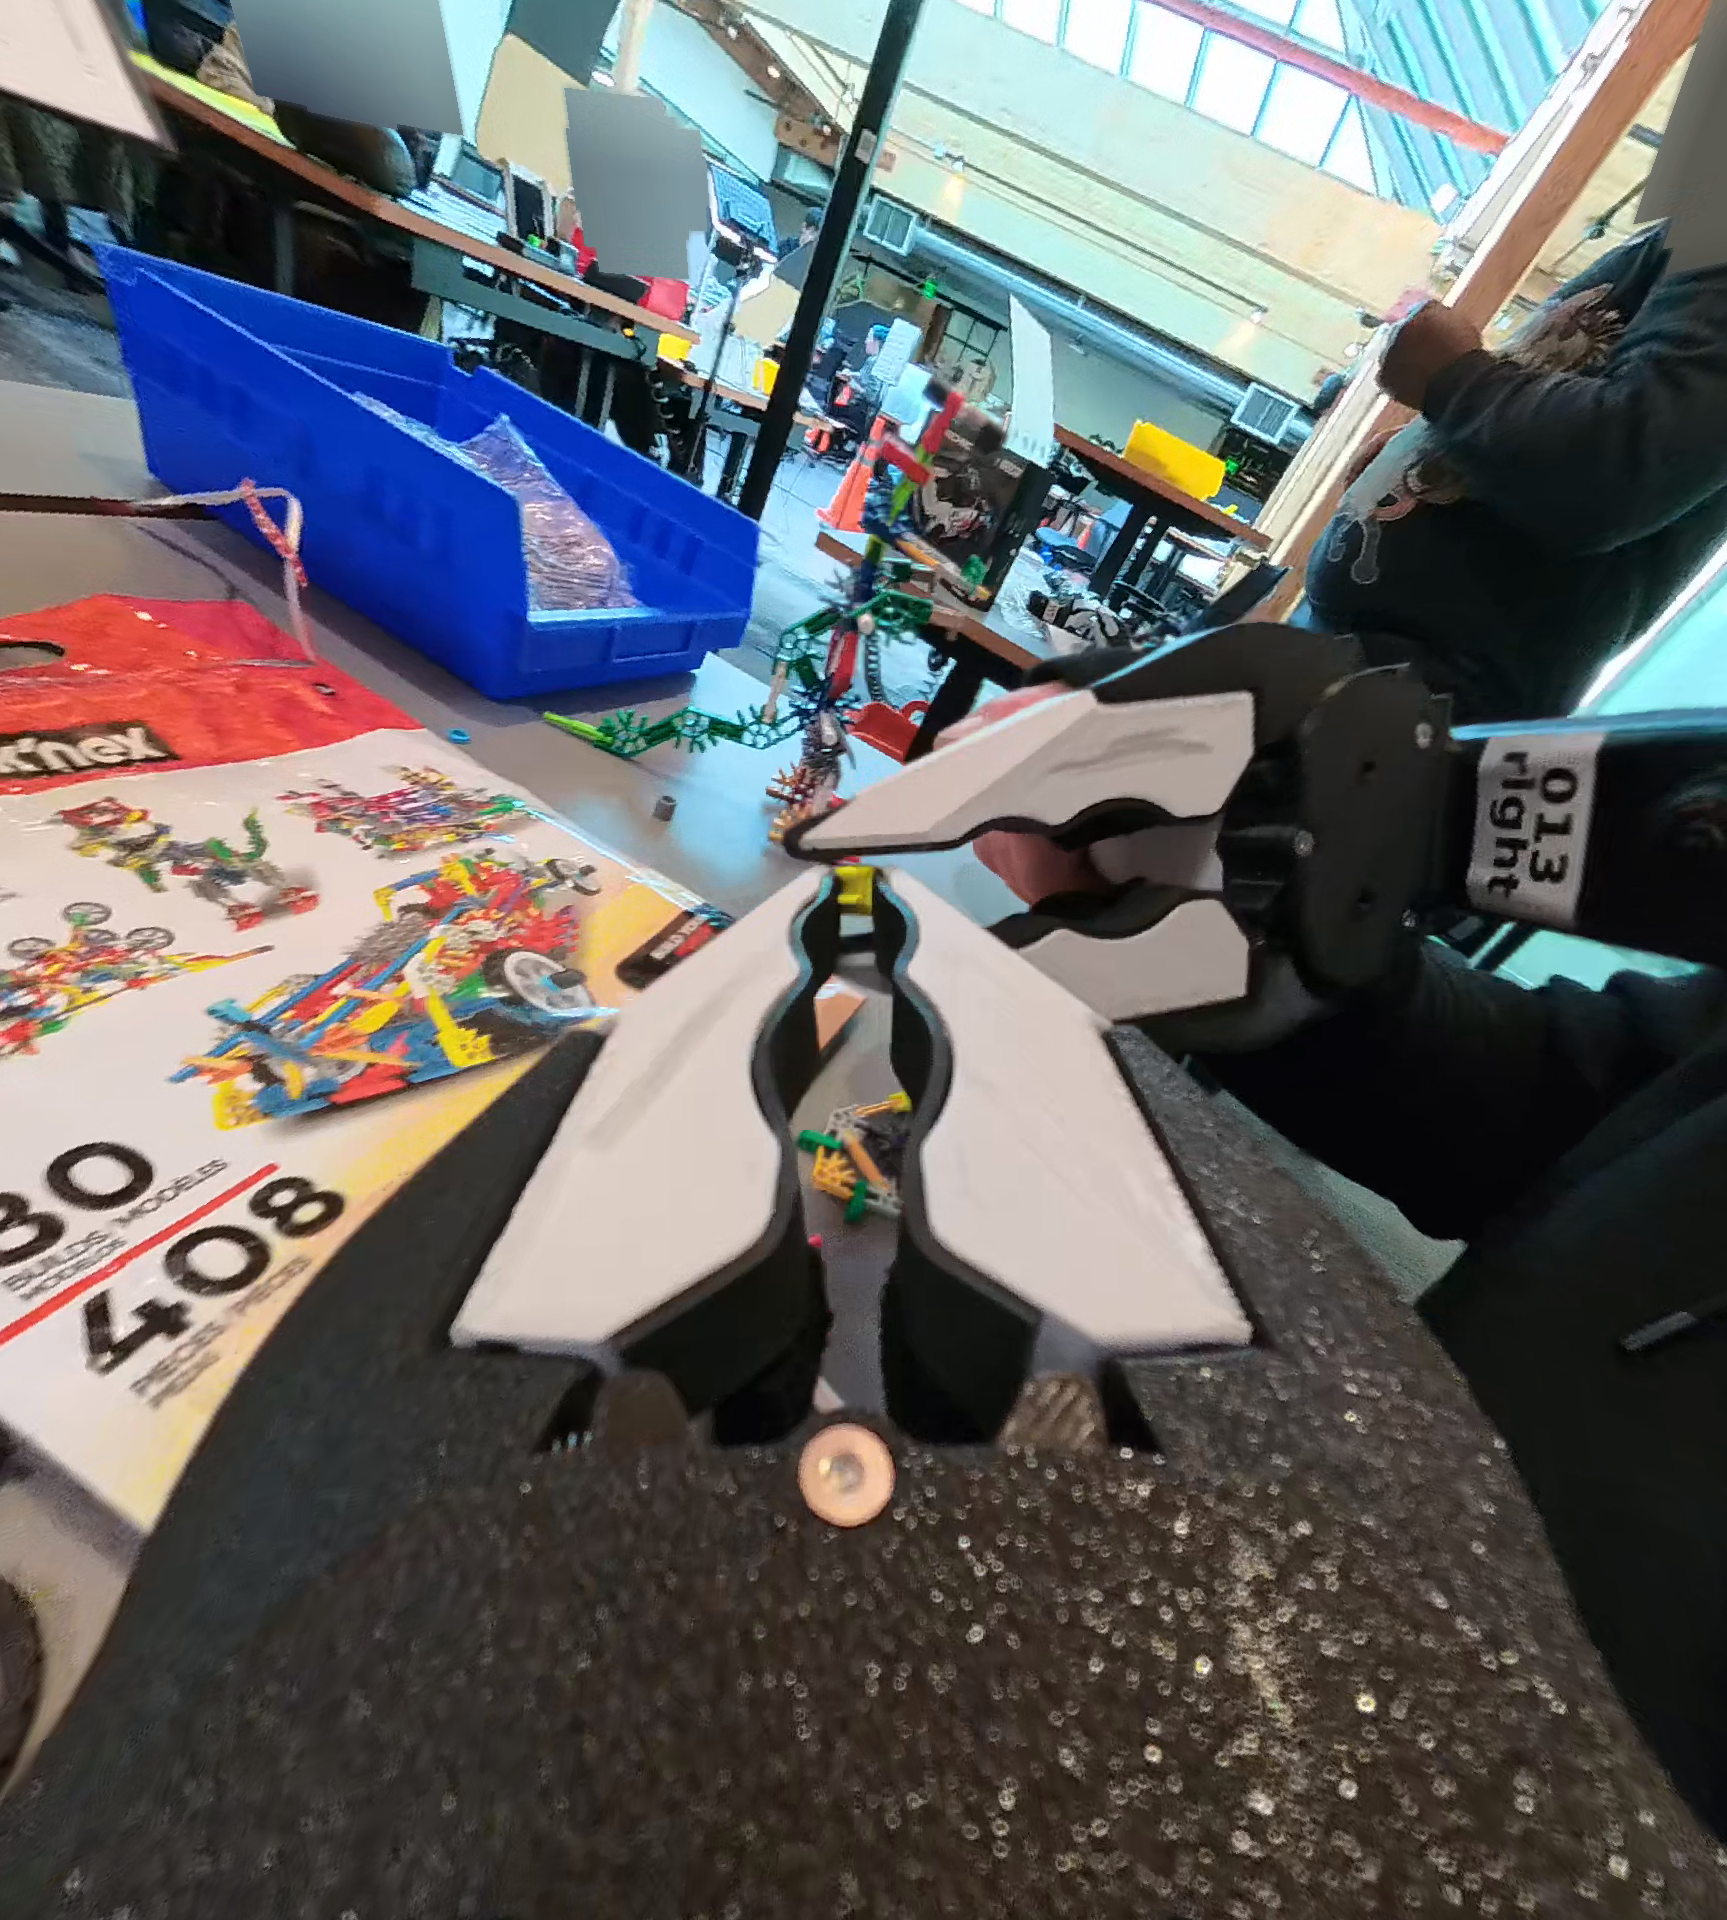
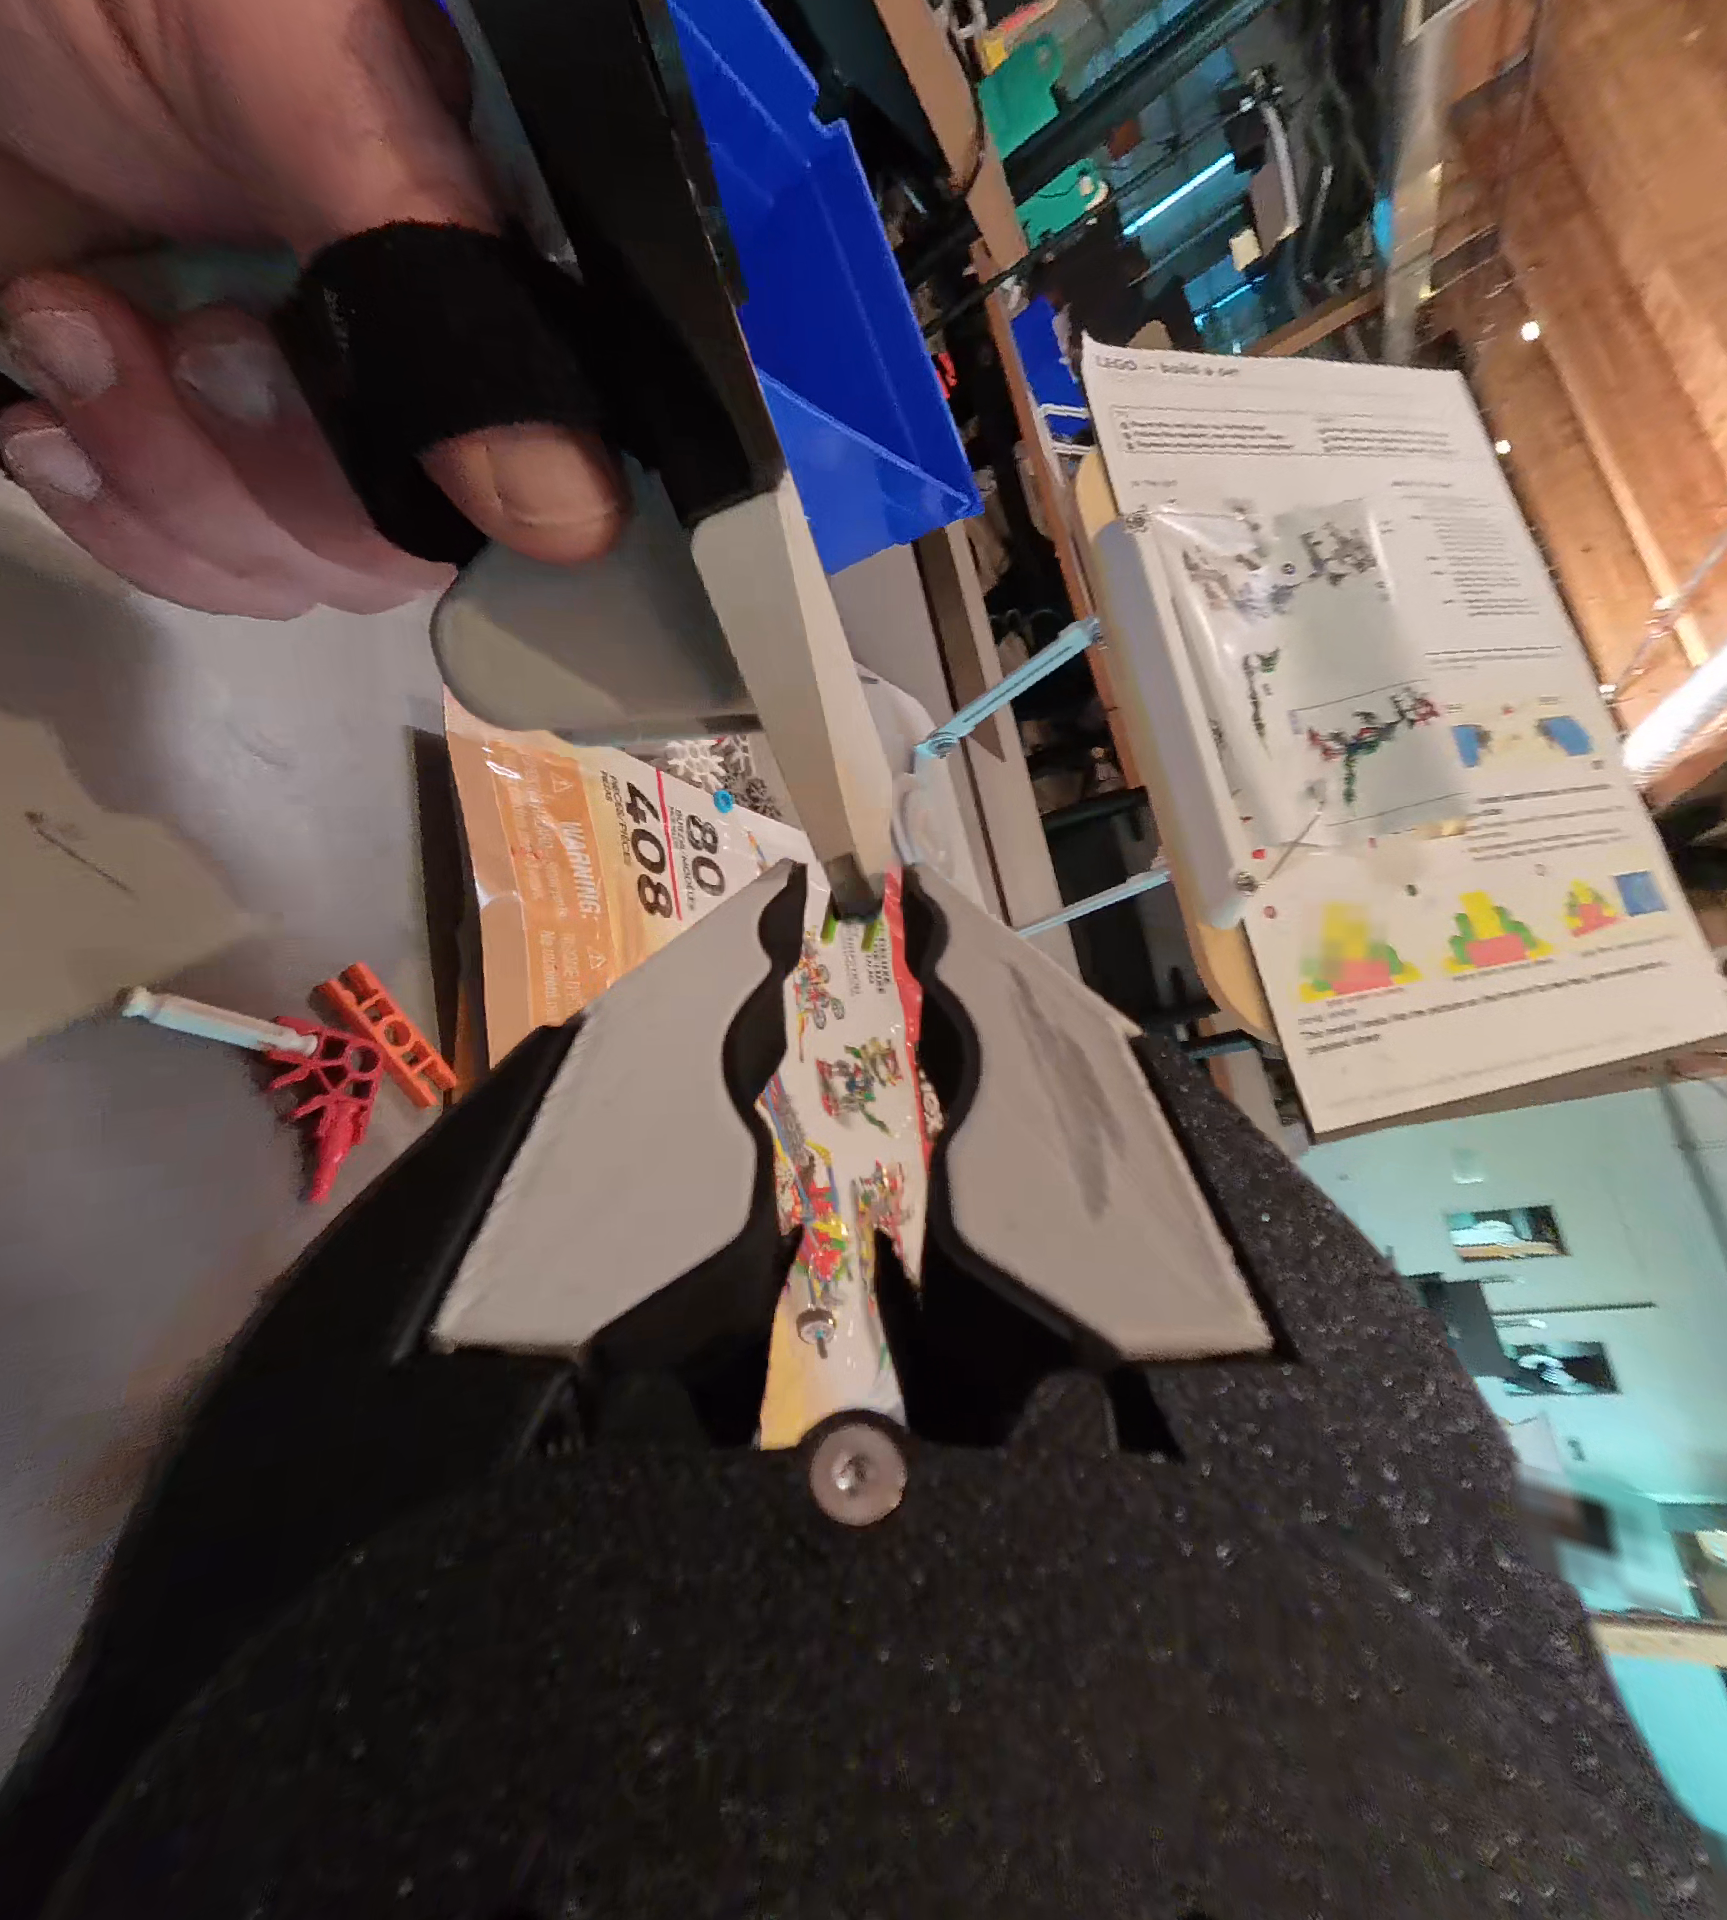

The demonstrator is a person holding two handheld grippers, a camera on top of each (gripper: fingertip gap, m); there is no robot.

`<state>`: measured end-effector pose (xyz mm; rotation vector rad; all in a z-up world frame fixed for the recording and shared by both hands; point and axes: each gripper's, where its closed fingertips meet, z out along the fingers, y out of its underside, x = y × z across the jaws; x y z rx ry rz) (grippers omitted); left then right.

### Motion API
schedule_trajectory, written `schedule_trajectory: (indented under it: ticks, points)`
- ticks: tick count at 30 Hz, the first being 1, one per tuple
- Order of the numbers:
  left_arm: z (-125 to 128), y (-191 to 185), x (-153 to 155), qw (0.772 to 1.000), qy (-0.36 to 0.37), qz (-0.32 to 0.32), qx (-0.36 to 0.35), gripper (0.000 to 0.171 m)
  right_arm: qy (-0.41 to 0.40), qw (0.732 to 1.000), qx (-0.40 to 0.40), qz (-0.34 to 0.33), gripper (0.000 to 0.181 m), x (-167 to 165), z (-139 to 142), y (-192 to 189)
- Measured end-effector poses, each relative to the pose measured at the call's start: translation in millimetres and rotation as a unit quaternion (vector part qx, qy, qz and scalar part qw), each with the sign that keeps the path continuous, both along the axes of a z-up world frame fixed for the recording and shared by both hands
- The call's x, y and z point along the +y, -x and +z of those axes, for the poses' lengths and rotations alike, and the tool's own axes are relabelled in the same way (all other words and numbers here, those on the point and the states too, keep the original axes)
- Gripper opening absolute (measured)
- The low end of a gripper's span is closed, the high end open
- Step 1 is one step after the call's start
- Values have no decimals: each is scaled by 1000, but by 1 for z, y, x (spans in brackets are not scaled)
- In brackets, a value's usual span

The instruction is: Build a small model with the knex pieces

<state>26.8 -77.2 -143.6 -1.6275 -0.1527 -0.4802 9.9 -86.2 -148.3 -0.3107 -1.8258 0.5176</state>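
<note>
My left gripper (image 1: 854, 881) is shut on a small yellow connector piece (image 1: 854, 894), pinched at the very tips and held above the grey table (image 1: 28, 436). My right gripper (image 2: 854, 878) is open and comes in from the right. Its jaws straddle the left gripper's tip, and its upper finger (image 1: 994, 779) reaches just over the yellow piece. In the right wrist view the left gripper's finger (image 2: 817, 727) points down between my right fingertips, with the piece's yellow-green ends (image 2: 828, 932) showing. A hand (image 2: 215, 364) holds the left gripper.
A printed toy-set bag (image 1: 215, 935) lies on the left, a blue bin (image 1: 423, 499) behind it. A tall rod-and-connector model (image 1: 838, 665) stands ahead, with a small loose cluster (image 1: 859, 1153) below. Red and orange connectors with a white rod (image 2: 339, 1070) lie nearby. An instruction board (image 2: 1410, 727) stands beyond. A person (image 1: 1565, 468) sits at the right. Less than 4 cm separates the two grippers' tips.
</note>
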Motion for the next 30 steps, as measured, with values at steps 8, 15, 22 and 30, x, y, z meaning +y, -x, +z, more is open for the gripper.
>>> schedule_trajectory:
  ticks: [8, 15, 22, 30]
  points:
    - [1, -25, 13, 998, -1, -49, -36, 2, -7, 1000, -2, -25, 8, 12, 1, -20]
    - [6, -42, 25, 996, -5, -79, -30, 3, 24, 998, -8, -51, 7, 26, 6, -35]
    - [14, -57, 40, 993, -12, -112, -30, 3, 47, 994, 7, -93, 8, 43, 15, -51]
    - [21, -83, 57, 987, -22, -151, -56, 3, 25, 991, 20, -129, 8, 62, 19, -77]
